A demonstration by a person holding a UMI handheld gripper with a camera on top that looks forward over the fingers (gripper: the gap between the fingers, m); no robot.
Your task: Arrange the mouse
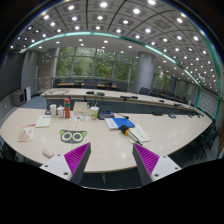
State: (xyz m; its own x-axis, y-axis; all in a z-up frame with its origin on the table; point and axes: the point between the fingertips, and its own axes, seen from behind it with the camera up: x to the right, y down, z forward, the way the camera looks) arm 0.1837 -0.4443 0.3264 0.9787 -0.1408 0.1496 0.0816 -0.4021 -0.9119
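My gripper (112,148) is open and empty, held above the near edge of a long pale conference table (105,150). Its purple pads (76,157) stand wide apart with only bare table between them. A small white object (47,152), possibly the mouse, lies on the table to the left of the left finger. A blue flat item (121,123) lies on white papers (136,131) beyond the right finger. I cannot tell the mouse for certain.
A green and black item (72,136) lies just beyond the left finger. Cups and bottles (62,109) stand further back on the left. Office chairs (150,92) line the table's far side, with windows behind them.
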